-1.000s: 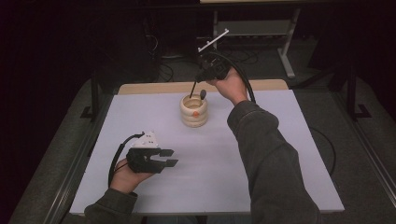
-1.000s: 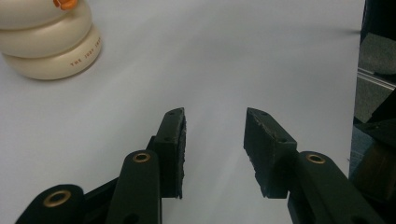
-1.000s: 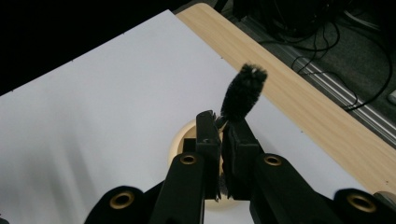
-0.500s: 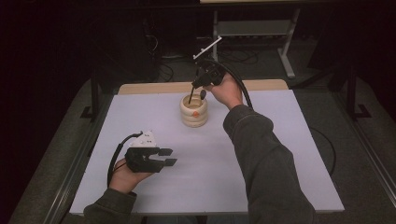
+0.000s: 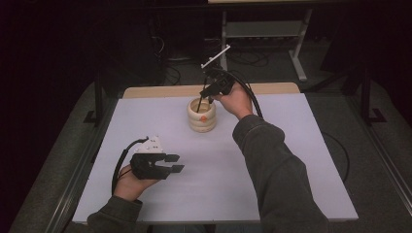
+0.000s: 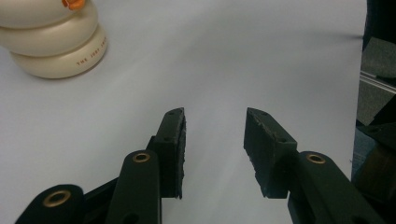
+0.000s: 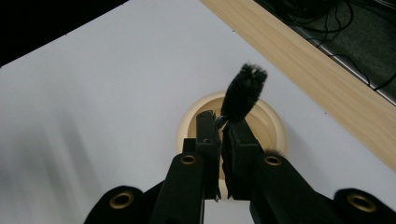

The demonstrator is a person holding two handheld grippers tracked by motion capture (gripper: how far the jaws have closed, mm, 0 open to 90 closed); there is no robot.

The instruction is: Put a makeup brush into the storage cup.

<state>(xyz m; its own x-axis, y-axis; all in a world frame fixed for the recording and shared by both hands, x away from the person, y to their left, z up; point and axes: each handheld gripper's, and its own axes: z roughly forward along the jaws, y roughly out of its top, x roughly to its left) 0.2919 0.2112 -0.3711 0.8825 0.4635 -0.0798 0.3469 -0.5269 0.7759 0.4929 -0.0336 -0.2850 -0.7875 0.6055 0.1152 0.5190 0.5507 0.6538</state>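
Right gripper view has the right gripper (image 7: 223,140) pinching a black brush (image 7: 243,93) straight over the cream pot (image 7: 275,123), while the left gripper (image 5: 167,163) waits half open, far off.

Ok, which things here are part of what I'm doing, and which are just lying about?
In the job:
- black brush, clamped in the right claw
- cream ribbed holder, right under the brush

Lying about:
- left claw, open with nothing between its jaws, low over the white table
- wooden strip at the far table edge
- metal stand and cables beyond
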